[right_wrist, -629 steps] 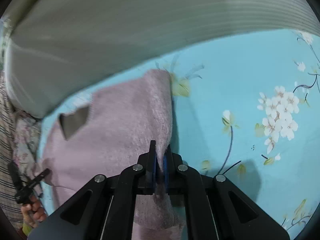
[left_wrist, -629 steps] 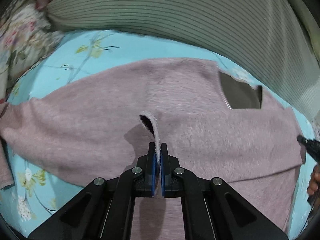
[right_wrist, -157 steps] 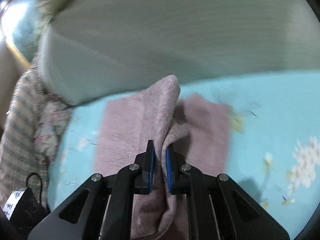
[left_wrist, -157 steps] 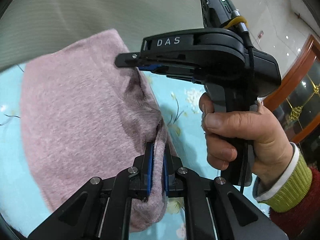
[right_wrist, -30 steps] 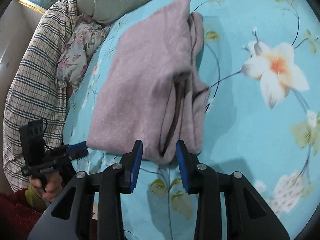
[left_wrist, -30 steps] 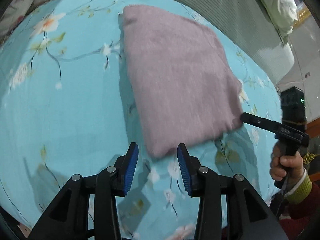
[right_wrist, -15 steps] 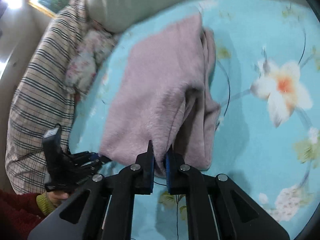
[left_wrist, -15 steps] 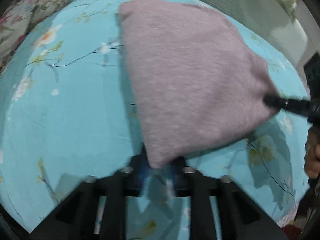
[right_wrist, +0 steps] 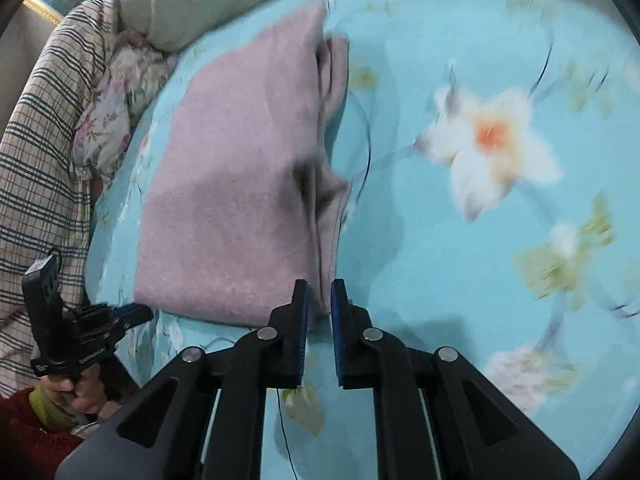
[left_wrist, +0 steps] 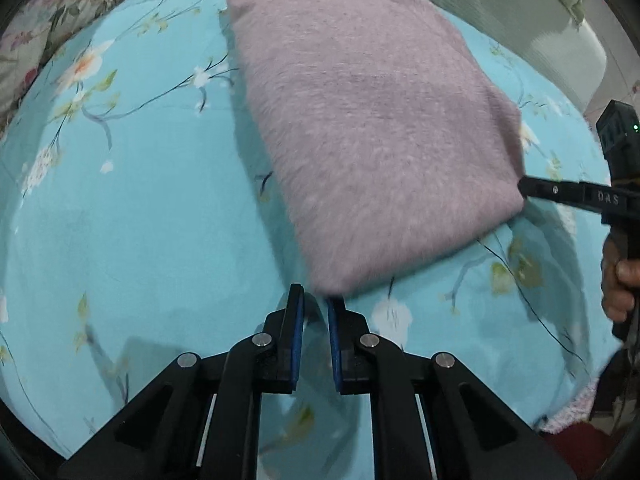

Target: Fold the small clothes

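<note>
Although the pink sweater (left_wrist: 372,140) lies folded into a compact block on the blue floral bedsheet (left_wrist: 120,208), its near corners sit just ahead of both sets of jaws. The left gripper (left_wrist: 315,304) has its jaws slightly apart and empty; the right gripper (right_wrist: 319,292) likewise, beside the loose layered edge. A careless pull-away could snag that edge and spill the stacked folds open.
</note>
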### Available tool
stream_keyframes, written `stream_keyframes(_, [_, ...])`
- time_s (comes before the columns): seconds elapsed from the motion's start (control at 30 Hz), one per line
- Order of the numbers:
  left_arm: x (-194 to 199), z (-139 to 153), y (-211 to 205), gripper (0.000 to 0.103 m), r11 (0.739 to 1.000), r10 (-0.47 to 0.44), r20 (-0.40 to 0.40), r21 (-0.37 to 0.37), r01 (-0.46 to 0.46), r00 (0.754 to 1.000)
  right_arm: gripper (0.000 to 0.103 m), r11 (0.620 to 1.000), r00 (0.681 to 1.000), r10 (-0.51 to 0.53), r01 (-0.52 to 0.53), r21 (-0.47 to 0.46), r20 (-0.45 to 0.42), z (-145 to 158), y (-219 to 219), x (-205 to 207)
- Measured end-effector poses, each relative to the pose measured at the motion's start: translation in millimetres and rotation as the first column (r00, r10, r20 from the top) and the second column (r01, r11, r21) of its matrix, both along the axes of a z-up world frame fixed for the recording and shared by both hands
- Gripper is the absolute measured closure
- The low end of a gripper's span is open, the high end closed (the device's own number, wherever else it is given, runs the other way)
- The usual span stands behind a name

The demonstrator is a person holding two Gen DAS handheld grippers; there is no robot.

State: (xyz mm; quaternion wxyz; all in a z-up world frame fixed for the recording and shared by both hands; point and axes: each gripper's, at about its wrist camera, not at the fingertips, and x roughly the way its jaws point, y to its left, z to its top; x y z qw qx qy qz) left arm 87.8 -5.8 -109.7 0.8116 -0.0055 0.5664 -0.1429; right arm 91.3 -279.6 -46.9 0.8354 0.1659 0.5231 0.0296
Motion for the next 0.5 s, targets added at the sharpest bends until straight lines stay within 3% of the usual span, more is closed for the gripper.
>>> stream_keyframes(0.1, [-6.6, 23.0, 15.4, 0.093, 0.997, -0.002, 0.024, -0.075, 0.004, 1.000, 0.091, 0.999, 0.993, 0.005, -0.010, 0.042, 0.116, 33.0, 1.7, 7.5])
stream_keyframes(0.2, [3.8, 45.0, 16.1, 0.093, 0.990, -0.013, 0.079, -0.142, 0.024, 0.997, 0.091, 0.996, 0.989, 0.036, -0.048, 0.077, 0.145, 37.1, 14.5, 38.2])
stream_keyframes(0.3, [30.2, 51.3, -0.9, 0.093, 0.985, -0.024, 0.106, -0.167, 0.042, 0.994, 0.091, 0.997, 0.995, 0.005, -0.013, 0.075, 0.099, 14.0, 13.3, 69.9])
stream_keyframes(0.4, [40.2, 34.7, -16.0, 0.093, 0.986, -0.045, 0.082, -0.159, 0.058, 0.996, 0.103, 0.999, 0.999, -0.044, 0.043, 0.022, 0.009, -22.4, 0.7, 88.8])
stream_keyframes(0.5, [50.0, 4.1, -21.0, 0.093, 0.992, -0.064, 0.022, -0.112, 0.066, 0.998, 0.103, 0.991, 0.996, -0.089, 0.087, 0.100, 0.012, -39.7, -14.9, 87.5])
